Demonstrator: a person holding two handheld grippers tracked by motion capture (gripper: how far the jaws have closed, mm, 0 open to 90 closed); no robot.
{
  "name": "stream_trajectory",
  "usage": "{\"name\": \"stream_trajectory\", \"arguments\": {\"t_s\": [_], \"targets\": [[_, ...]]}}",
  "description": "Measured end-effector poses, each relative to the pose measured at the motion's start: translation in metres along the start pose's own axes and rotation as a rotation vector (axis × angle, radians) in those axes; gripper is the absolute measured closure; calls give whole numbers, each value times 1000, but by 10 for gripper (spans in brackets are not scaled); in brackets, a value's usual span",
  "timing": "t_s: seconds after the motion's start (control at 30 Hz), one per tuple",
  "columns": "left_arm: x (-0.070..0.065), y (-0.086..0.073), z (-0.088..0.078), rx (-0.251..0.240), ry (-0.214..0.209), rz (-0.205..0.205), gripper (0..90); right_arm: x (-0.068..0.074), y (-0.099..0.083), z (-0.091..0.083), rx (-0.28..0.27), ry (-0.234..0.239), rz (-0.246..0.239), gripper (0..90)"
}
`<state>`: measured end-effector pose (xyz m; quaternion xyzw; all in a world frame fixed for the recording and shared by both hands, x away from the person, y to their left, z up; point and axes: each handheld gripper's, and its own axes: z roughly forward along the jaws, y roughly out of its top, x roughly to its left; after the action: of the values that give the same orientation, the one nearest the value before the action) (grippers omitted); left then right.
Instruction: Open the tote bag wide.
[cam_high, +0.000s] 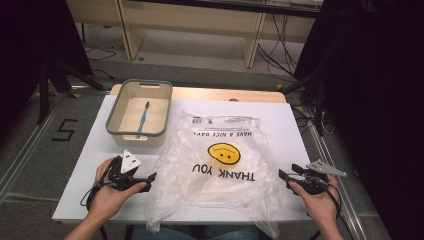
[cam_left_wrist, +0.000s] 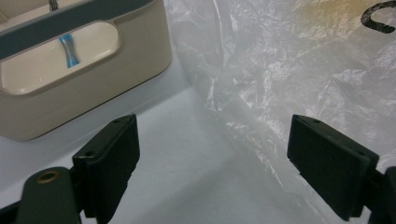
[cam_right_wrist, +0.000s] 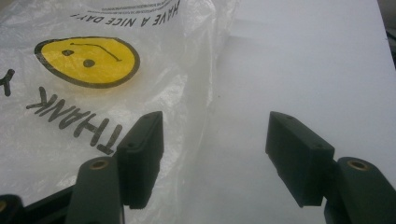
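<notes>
In the high view, a crinkled clear plastic bag (cam_high: 220, 160) printed with a yellow smiley face and "THANK YOU" lettering is lying flat across the middle of the white surface (cam_high: 300, 125), its long axis running from the far edge toward the person, with the near end hanging over the front edge. The left claw (cam_high: 142, 181) is hovering just beside the bag's left edge, jaws apart and gripping nothing, while the right claw (cam_high: 285, 175) is sitting just off the bag's right edge, likewise spread and empty; each is pointing inward at the bag between them, and both look about equally near to it. Behind the left hand, a beige rectangular plastic bin with a grey rim (cam_high: 114, 127) is holding a blue toothbrush (cam_high: 142, 120) lying lengthwise. In the left gripper view, the two black jaws are standing wide, the bag's wrinkled left border (cam_left_wrist: 280, 79) is passing in front of the right-hand jaw, and bare surface is showing between them; the bin (cam_left_wrist: 93, 88) is sitting at upper left with the toothbrush (cam_left_wrist: 69, 51) glimpsed through its handle cutout, a detail the high view is not giving. In the right gripper view, the jaws are straddling the bag's right edge (cam_right_wrist: 196, 93), one over the film and the other over bare surface, so closing here would likely pinch that edge
</notes>
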<state>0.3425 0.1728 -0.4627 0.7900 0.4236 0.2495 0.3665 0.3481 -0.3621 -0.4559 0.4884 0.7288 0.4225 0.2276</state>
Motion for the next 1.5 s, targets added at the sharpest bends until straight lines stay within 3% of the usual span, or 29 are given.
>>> {"name": "stream_trajectory", "arguments": {"t_s": [0.37, 0.6, 0.77, 0.9, 0.93, 0.97, 1.0, 1.2, 1.27, 1.3, 1.33, 1.37, 1.4, 1.5], "targets": [[-9, 2, -3, 20, -22, -2, 168, 1, 0, 1, 7, -1, 7, 381], [-28, 1, -2, 131, -139, 17, 170, 3, 4, 6, 52, 1, 21, 420], [-33, -4, 5, 242, -165, 34, 199, 4, 6, 15, 86, 12, 28, 466], [-31, -8, 11, 309, -155, 19, 291, 5, 8, 24, 133, 13, 18, 557], [-31, -9, 12, 314, -153, 15, 366, 5, 8, 28, 147, 21, 9, 616], [-31, -9, 13, 324, -154, 19, 366, 5, 8, 28, 147, 21, 9, 616], [-31, -9, 14, 330, -154, 13, 421, 4, 8, 29, 156, 23, 5, 643], [-29, -5, 15, 339, -161, 25, 556, 2, 6, 34, 192, 35, -5, 839], [-29, -4, 17, 338, -157, 34, 694, 2, 5, 35, 206, 35, 8, 900], [-29, -3, 18, 342, -162, 41, 694, 2, 5, 35, 206, 35, 8, 900], [-28, -1, 19, 344, -167, 49, 784, 2, 5, 34, 215, 36, 21, 900], [-29, 0, 21, 345, -164, 58, 784, 2, 5, 34, 215, 36, 21, 900], [-29, 2, 22, 345, -165, 68, 855, 2, 5, 33, 215, 36, 24, 900], [-30, 6, 27, 334, -143, 103, 880, 3, 6, 31, 211, 32, 34, 900]]}}
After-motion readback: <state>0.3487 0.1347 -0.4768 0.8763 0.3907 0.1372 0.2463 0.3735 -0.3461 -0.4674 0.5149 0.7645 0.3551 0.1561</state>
